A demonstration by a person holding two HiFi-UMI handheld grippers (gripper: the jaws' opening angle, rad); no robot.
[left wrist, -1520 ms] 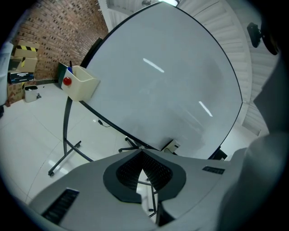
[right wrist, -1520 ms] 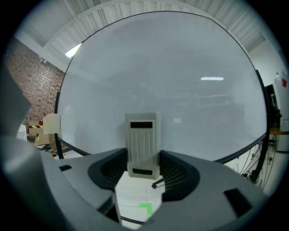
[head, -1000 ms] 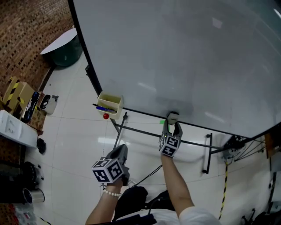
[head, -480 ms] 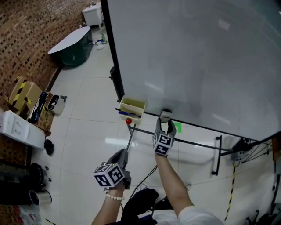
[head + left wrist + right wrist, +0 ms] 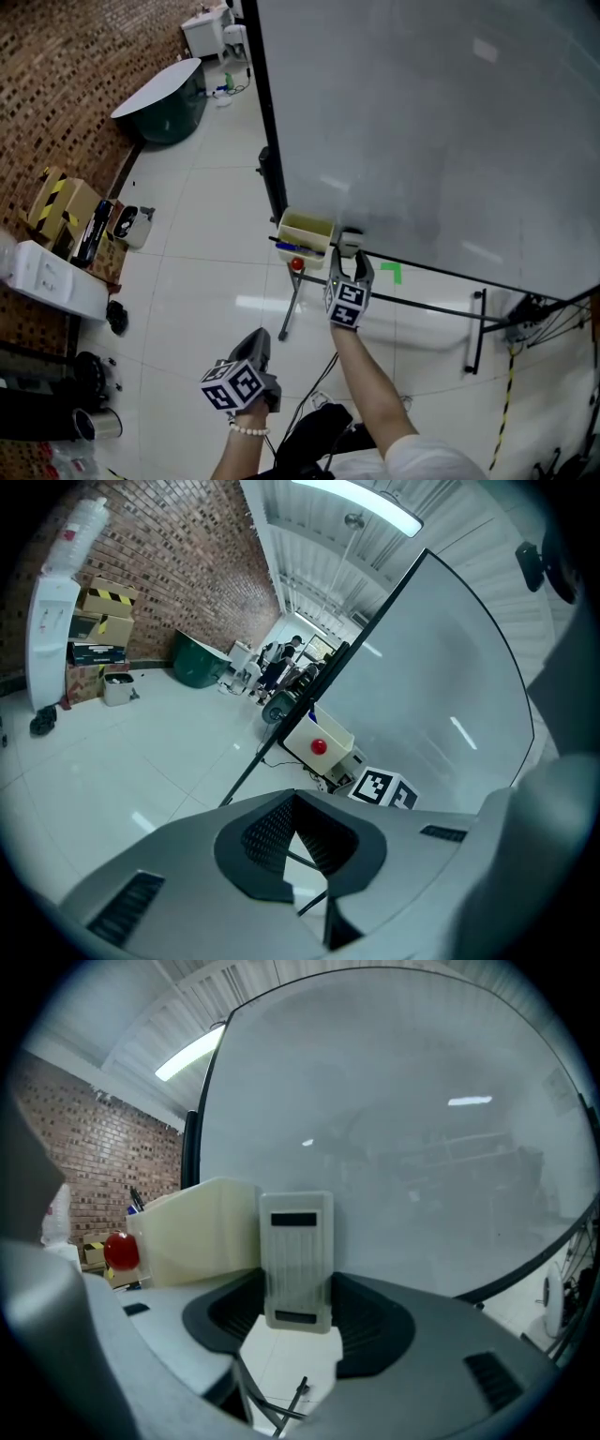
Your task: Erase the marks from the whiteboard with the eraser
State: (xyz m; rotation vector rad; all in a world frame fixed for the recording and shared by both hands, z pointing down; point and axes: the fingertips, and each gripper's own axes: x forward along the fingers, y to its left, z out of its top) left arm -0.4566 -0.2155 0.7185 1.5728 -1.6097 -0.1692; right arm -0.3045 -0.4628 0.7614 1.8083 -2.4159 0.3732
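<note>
The big whiteboard (image 5: 422, 122) fills the upper right of the head view; its surface looks grey with only faint smudges. My right gripper (image 5: 349, 264) is shut on a white eraser (image 5: 349, 242) and holds it at the board's lower edge. In the right gripper view the eraser (image 5: 297, 1260) stands upright between the jaws, flat toward the whiteboard (image 5: 403, 1138). Just left of it is a cream pen box (image 5: 306, 232) with a red ball (image 5: 297, 265) on its front. My left gripper (image 5: 262, 337) hangs low over the floor, shut and holding nothing; in its own view it (image 5: 296, 803) faces the board stand.
The board's black stand legs (image 5: 476, 330) and a cable bundle (image 5: 530, 314) are under it. Green tape (image 5: 392, 272) marks the tiled floor. A brick wall (image 5: 75, 84), cartons (image 5: 61, 202), a green table (image 5: 164, 94) and a white unit (image 5: 47, 277) line the left side.
My right gripper has slid the eraser left along the board's bottom edge, close to the cream box. My left gripper has dropped lower and away from the board.
</note>
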